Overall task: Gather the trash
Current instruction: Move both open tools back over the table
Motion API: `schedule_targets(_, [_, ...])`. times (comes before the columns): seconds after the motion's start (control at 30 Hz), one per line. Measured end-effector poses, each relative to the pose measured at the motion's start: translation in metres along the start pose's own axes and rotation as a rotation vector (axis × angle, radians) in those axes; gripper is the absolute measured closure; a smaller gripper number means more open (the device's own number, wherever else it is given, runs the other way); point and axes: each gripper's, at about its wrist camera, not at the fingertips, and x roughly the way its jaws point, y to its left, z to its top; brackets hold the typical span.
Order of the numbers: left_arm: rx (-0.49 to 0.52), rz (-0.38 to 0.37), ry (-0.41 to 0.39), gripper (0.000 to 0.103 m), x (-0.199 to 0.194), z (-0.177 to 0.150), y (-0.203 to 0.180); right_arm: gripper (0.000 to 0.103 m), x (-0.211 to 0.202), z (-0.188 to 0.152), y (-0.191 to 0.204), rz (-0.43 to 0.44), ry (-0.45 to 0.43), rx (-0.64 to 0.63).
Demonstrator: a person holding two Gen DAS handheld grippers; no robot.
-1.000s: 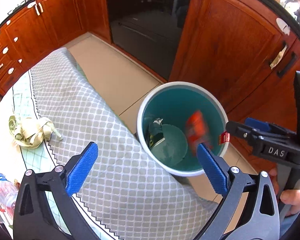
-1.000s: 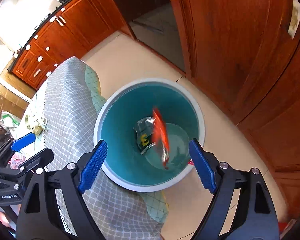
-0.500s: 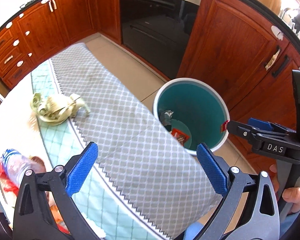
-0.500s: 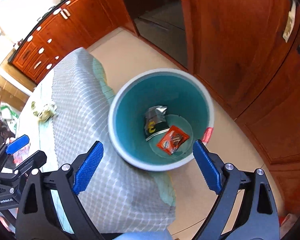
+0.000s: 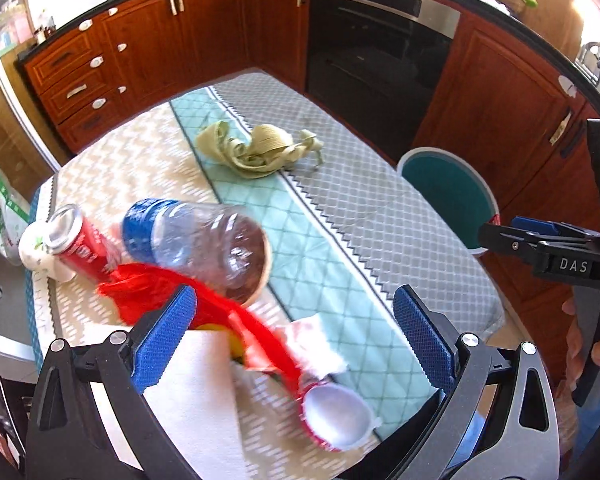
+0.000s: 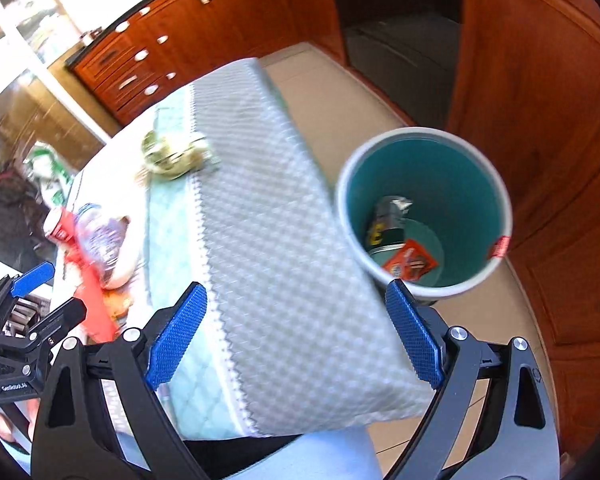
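Kitchen bench littered: left hand-held gripper [image 5: 294, 334], jaws wide and empty, is hovering nearest a red wrapper [image 5: 204, 308] stretching lengthwise toward its left finger.

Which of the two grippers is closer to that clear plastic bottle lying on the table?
Left. The left gripper hovers open just before the plastic bottle; the right gripper is open over the table's far side, beside the trash bin.
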Motion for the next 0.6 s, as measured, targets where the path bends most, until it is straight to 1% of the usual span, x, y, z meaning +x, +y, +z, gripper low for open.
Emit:
schedule_targets(0.17, [-0.052, 0.057, 0.000, 0.004, -0.015, -0.035, 0.056, 0.016, 0.002, -0.012, 0.042, 0.025, 0.022, -0.065])
schedule_targets(0.37, [-0.125, 0.074, 0.018, 0.004, -0.022, -0.070, 0.108, 0.016, 0.002, -0.027, 0.087, 0.037, 0.041, -0.152])
schedule_targets(0.47, [-0.144, 0.066, 0.038, 0.004, -0.019, -0.086, 0.125, 0.016, 0.004, -0.034, 0.104, 0.036, 0.054, -0.178])
schedule_targets(0.6, [-0.179, 0.010, 0.060, 0.004, -0.012, -0.106, 0.142, 0.016, 0.009, -0.042, 0.122, 0.030, 0.072, -0.211])
